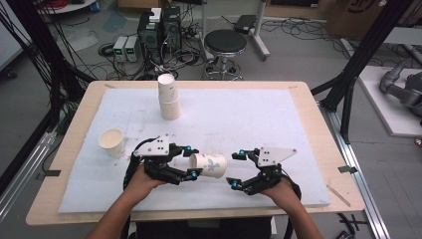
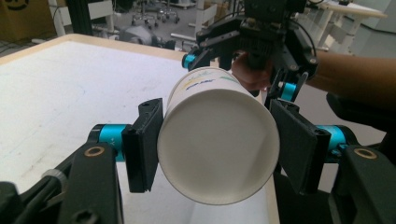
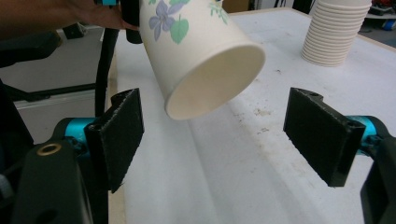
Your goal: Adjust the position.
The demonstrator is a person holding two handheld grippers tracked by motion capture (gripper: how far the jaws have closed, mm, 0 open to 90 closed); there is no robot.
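Note:
A white paper cup (image 1: 209, 165) with a flower print lies sideways above the white mat, its base toward my left hand. My left gripper (image 1: 191, 160) is shut on it near the base; in the left gripper view both pads press the cup (image 2: 217, 144) from either side. My right gripper (image 1: 237, 168) stands open just right of the cup's mouth. In the right gripper view the open mouth of the cup (image 3: 212, 81) hangs tilted above and between the wide-apart jaws of the right gripper (image 3: 215, 123), touching neither pad.
A tall stack of paper cups (image 1: 168, 97) stands at the back middle of the mat (image 1: 278, 119) and appears again as the stack (image 3: 334, 30) beyond the right jaw. A single upright cup (image 1: 112, 143) sits at the left. A stool and cables lie past the table.

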